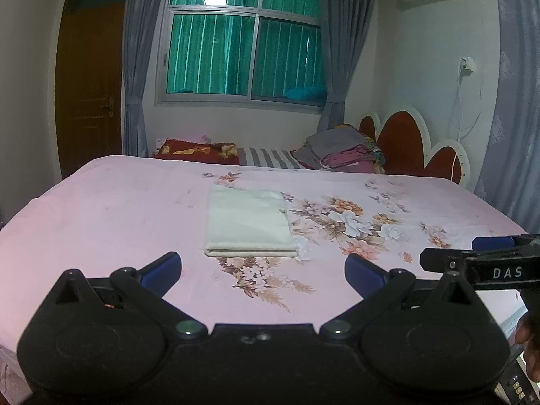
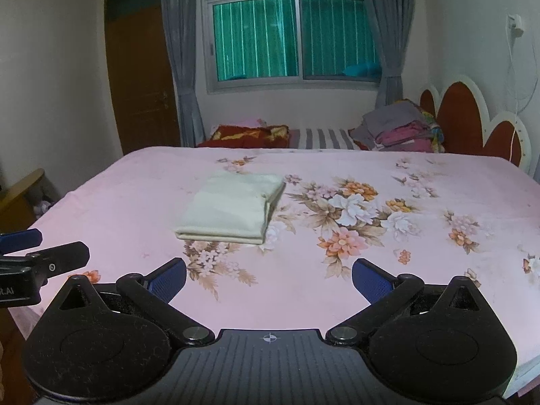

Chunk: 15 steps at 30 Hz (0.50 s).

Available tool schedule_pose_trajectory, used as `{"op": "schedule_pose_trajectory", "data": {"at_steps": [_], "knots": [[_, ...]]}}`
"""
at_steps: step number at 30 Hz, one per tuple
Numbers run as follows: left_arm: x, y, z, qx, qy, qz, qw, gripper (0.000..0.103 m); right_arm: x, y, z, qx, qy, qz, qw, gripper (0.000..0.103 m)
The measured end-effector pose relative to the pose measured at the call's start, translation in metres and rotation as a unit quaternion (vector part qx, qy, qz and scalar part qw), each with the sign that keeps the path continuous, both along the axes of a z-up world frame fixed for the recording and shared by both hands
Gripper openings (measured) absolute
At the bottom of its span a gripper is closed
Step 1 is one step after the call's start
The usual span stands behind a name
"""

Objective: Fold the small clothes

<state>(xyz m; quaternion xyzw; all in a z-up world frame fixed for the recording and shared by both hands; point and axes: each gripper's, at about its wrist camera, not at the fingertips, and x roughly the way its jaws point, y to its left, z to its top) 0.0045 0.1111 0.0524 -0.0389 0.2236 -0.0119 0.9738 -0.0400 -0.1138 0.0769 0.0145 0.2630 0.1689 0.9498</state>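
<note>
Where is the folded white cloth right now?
The folded white cloth lies flat on the pink floral bedsheet, ahead of both open tongs and touched by neither, just left of the big flower print.

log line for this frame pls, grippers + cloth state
left gripper: open, empty | right gripper: open, empty | cream cloth: folded flat on pink floral sheet, untouched | both grippers short of cloth

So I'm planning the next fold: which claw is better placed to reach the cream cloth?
Probably left: the folded cream cloth lies straight ahead of the open left claw, but left of the right claw.
</note>
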Motion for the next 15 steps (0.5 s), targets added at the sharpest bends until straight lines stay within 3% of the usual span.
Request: {"op": "schedule_pose_trajectory", "data": {"at_steps": [15], "knots": [[-0.0016,-0.0003,-0.0002,0.003,0.001,0.000,1.0000,0.103,-0.0010,-0.0097,0.0038,0.006,0.000,-0.002,1.000,0.103]]}}
